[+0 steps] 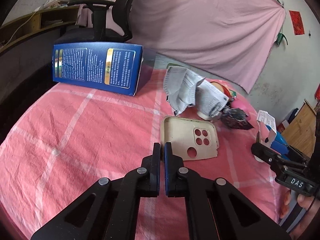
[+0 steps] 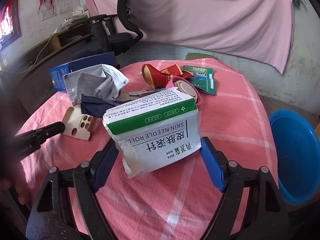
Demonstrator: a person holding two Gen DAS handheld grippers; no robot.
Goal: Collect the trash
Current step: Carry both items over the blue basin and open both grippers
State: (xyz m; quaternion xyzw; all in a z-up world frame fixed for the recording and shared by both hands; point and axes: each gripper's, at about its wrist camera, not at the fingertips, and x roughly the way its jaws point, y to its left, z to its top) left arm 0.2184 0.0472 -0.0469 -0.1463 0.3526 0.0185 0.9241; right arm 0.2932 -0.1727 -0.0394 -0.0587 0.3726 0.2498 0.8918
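My right gripper [image 2: 158,148] is shut on a torn white and green carton [image 2: 154,128] and holds it over the pink cloth table [image 2: 230,110]. My left gripper [image 1: 162,150] is shut and empty, its tips just left of a beige phone case [image 1: 186,138]. The case also shows in the right wrist view [image 2: 79,124]. Crumpled grey paper [image 1: 190,92] lies behind it. A dark wrapper [image 2: 96,105], a red wrapper [image 2: 160,76], a green packet [image 2: 202,78] and pink round lids [image 2: 186,89] lie scattered further back. The right gripper [image 1: 266,146] shows at the left wrist view's right edge.
A large blue box [image 1: 96,68] lies on the table's far left edge. A blue plastic basin [image 2: 296,154] sits low to the right of the table. A black office chair [image 1: 106,18] stands behind the table, with a pink sheet [image 1: 200,20] hung on the wall.
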